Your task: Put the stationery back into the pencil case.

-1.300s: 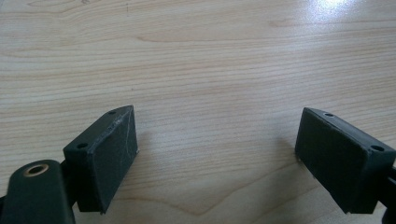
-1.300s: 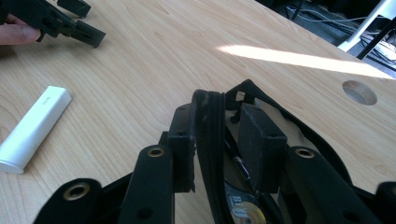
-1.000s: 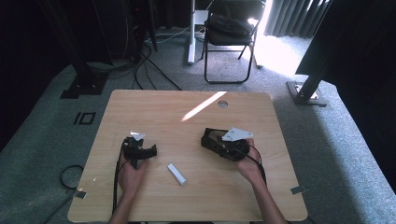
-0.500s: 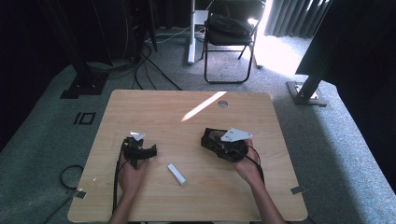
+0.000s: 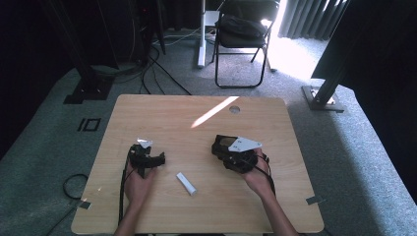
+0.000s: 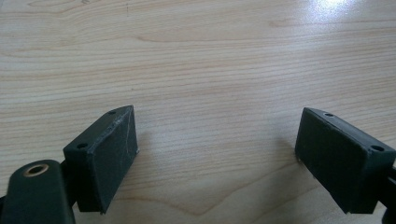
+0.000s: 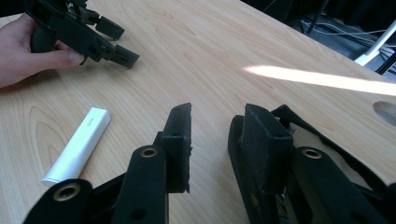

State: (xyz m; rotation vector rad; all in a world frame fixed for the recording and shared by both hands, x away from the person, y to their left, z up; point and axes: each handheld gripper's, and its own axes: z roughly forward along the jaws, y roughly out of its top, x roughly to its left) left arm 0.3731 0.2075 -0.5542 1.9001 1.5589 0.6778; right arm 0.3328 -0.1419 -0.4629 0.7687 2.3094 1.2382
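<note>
A white bar (image 5: pixel 186 183) lies flat on the desk (image 5: pixel 162 113), between the two hands and nearer the front edge than either gripper, apart from both. It is a short, straight stick with square-cut ends, set at a slant to the front edge.

The left gripper (image 5: pixel 156 160) rests on the desk toward the left edge, its jaws wide apart with only bare wood between them. The right gripper (image 7: pixel 212 140) sits toward the right edge; its jaws have just been opening a little and stand partly apart, with nothing between them. In the right gripper view the bar (image 7: pixel 77 144) lies off to the left of its jaws.

The bar looks rigid and light, probably plastic, with a smooth, slightly glossy skin that may slip under a loose pinch. It lies low on the wood, so the pads must come down close to the surface. The best hold seems to be across its narrow width near the middle, where it would balance; a grip at one end would likely let it swing.
</note>
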